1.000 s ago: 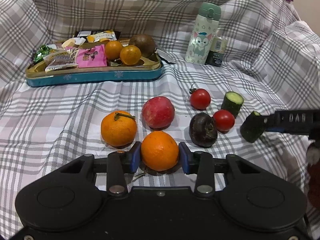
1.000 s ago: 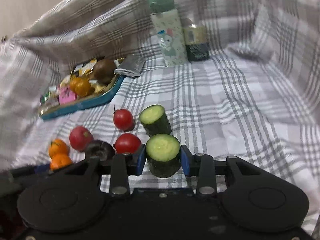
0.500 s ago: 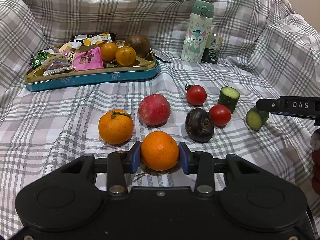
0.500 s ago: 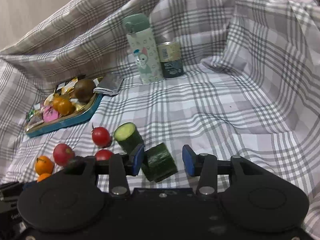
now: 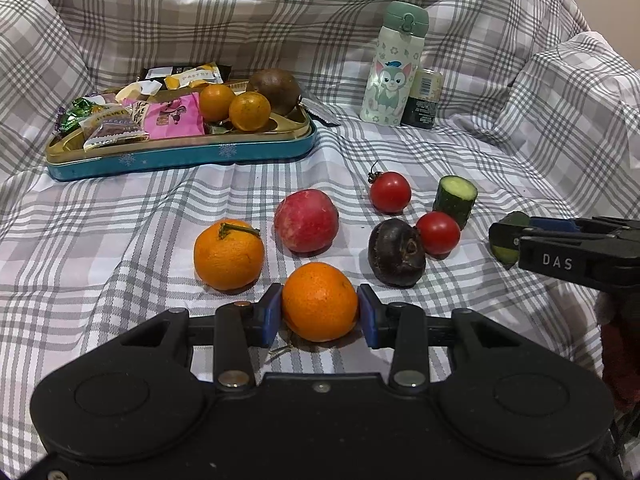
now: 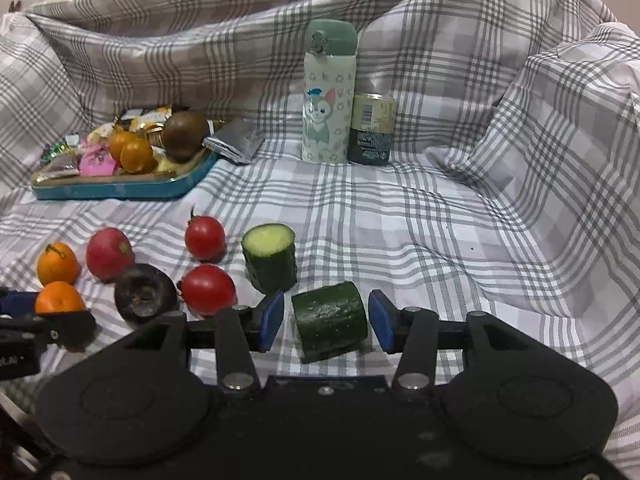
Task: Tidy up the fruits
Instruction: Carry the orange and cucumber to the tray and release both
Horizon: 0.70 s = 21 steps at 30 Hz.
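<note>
My left gripper point(image 5: 318, 315) is shut on an orange point(image 5: 319, 300) that rests on the checked cloth, both blue pads pressing its sides. My right gripper point(image 6: 326, 320) has its jaws opening. A cut cucumber piece point(image 6: 330, 322) lies on its side on the cloth between them, with a gap at each pad. A second cucumber piece point(image 6: 270, 258) stands upright just beyond it. Two tomatoes point(image 6: 206, 238) point(image 6: 208, 289), a dark fruit point(image 6: 144, 294), a red apple point(image 5: 306, 220) and a stemmed orange point(image 5: 229, 256) lie loose nearby.
A teal tin tray point(image 5: 180, 156) at the back left holds snack packets, two small oranges and a brown fruit. A cat-print bottle point(image 5: 394, 64) and a can point(image 5: 422, 98) stand at the back. Raised folds of cloth wall in the back and right.
The right gripper's jaws have parted and let go of the cucumber piece, which tipped from upright onto its side. The right view has rolled level. The left gripper still grips the orange.
</note>
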Available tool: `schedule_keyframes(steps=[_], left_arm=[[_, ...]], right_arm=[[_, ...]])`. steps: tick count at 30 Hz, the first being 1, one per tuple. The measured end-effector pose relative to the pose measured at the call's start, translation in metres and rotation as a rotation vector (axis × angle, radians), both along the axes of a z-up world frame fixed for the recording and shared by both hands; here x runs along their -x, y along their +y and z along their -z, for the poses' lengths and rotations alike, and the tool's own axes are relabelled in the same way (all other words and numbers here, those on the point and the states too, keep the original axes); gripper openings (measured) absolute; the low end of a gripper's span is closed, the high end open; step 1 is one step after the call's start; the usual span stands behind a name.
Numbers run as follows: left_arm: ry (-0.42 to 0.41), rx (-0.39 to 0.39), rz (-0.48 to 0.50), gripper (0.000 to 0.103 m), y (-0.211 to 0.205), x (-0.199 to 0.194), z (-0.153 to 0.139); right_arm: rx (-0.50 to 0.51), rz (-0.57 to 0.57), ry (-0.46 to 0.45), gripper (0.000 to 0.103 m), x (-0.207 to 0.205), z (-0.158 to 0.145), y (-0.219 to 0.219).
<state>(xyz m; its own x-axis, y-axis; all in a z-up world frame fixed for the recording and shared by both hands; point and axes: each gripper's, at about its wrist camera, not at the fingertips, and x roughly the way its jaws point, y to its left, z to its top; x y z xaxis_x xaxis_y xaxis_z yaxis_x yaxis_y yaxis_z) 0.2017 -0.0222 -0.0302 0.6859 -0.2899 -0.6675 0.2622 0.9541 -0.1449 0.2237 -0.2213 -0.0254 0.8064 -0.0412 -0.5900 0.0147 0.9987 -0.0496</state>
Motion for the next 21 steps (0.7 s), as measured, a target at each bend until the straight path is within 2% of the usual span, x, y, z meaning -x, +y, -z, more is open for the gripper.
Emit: schedule_keyframes(steps=[3, 6, 10, 16, 21], left_arm=[[-0.003, -0.001, 0.000, 0.047, 0.000, 0.001, 0.000], [-0.008, -0.009, 0.005, 0.047, -0.001, 0.001, 0.000], [-0.020, 0.002, 0.011, 0.047, 0.001, 0.004, -0.002], [-0.055, 0.073, -0.005, 0.047, 0.015, 0.017, -0.021], [-0.065, 0.021, -0.038, 0.047, 0.019, 0.040, -0.040]], right_arm=[[0.009, -0.010, 0.002, 0.049, -0.001, 0.002, 0.002], [0.038, -0.010, -0.003, 0.042, -0.001, 0.005, 0.005], [0.042, -0.013, -0.007, 0.041, 0.001, 0.005, 0.004], [-0.029, 0.008, -0.064, 0.040, 0.011, -0.006, -0.003], [-0.112, 0.010, -0.107, 0.040, 0.037, -0.023, -0.010]])
